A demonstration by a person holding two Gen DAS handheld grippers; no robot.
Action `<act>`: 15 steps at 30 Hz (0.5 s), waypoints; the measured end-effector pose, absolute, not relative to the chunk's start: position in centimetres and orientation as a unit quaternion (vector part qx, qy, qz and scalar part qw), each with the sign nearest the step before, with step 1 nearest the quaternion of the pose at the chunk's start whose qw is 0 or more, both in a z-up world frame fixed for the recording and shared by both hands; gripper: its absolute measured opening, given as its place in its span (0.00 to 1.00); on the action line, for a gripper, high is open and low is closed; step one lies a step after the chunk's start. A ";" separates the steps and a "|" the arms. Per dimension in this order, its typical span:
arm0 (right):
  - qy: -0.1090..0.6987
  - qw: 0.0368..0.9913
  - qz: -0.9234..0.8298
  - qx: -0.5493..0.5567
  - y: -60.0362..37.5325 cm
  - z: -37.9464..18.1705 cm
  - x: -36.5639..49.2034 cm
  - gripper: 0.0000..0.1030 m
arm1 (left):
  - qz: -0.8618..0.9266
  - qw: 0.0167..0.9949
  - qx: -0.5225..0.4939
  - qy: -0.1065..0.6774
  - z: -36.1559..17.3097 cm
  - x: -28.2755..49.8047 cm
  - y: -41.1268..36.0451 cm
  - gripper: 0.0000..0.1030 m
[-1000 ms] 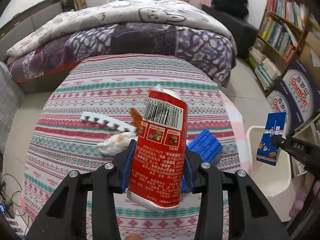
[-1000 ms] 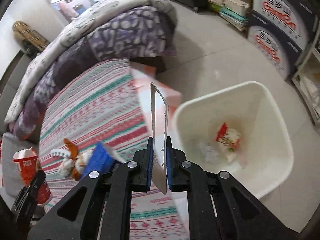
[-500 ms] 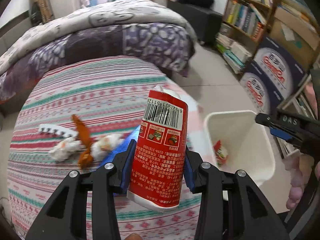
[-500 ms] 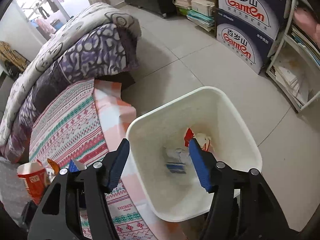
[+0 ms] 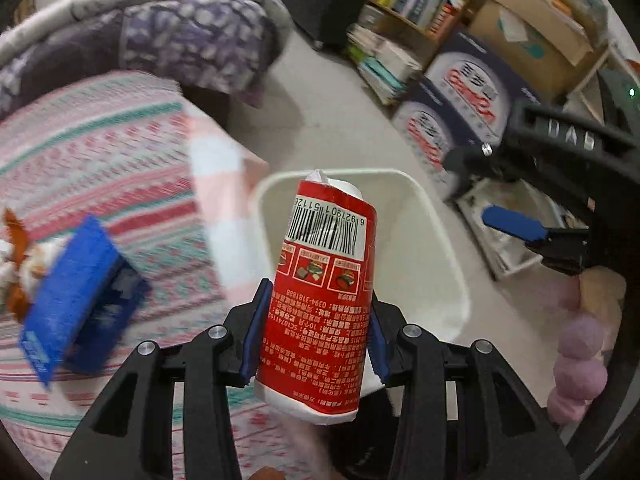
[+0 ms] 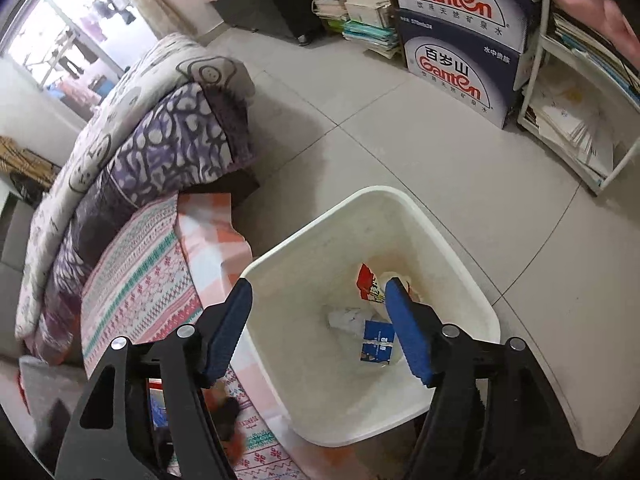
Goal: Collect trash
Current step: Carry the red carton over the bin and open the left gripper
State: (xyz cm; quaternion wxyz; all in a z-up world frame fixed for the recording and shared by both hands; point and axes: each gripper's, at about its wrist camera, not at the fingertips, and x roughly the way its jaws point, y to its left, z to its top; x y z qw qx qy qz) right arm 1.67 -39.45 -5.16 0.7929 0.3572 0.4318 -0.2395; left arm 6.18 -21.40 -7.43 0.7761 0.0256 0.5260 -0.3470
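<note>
Left gripper (image 5: 314, 330) fingers clenched on one red carton (image 5: 324, 284), upright, barcode end up, held in front of the white bin (image 5: 448, 248); right gripper (image 6: 320, 320) fingers spread, released, above the bin. Bench under striped cloth (image 5: 92, 168) at 9 o'clock, bed (image 6: 160, 120) at 11, two water boxes (image 6: 452, 44) at 1. One blue box (image 5: 76, 296) on the bench; one blue packet (image 6: 377, 341), one red wrapper (image 6: 366, 286) in the bin.

The waste bin (image 6: 460, 248) stands on the floor (image 6: 400, 128), just beside the table (image 6: 136, 280). A small carton (image 6: 377, 341) and wrappers (image 6: 370, 286) lie in it. The stacked water boxes (image 6: 456, 32) stand behind it, the bed (image 6: 160, 120) behind the table.
</note>
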 end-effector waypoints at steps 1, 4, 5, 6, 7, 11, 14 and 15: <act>0.430 0.793 -0.239 0.360 -39.5 -5.1 1.6 0.66 | -0.361 0.768 0.018 0.529 -7.6 6.1 -21.9 0.43; 0.424 0.790 -0.239 0.372 -39.8 -5.0 1.4 0.67 | -0.382 0.754 0.002 0.534 -7.9 5.8 -22.6 0.53; 0.422 0.789 -0.239 0.376 -39.9 -5.0 1.4 0.68 | -0.386 0.753 0.001 0.533 -7.9 5.8 -22.7 0.59; 0.420 0.788 -0.239 0.382 -40.0 -4.9 1.3 0.69 | -0.386 0.755 0.004 0.531 -7.8 5.8 -22.6 0.63; 0.419 0.787 -0.237 0.387 -40.0 -4.9 1.3 0.70 | -0.384 0.757 0.007 0.529 -7.7 5.8 -22.5 0.64; 0.418 0.788 -0.227 0.390 -39.2 -4.9 1.8 0.73 | -0.358 0.768 -0.001 0.531 -7.2 7.0 -20.5 0.66; 0.427 0.789 -0.211 0.388 -37.8 -5.1 2.7 0.75 | -0.315 0.796 0.011 0.517 -6.1 8.5 -17.9 0.67; 0.433 0.789 -0.204 0.385 -37.1 -5.3 3.1 0.75 | -0.301 0.804 0.018 0.513 -5.8 8.9 -17.2 0.67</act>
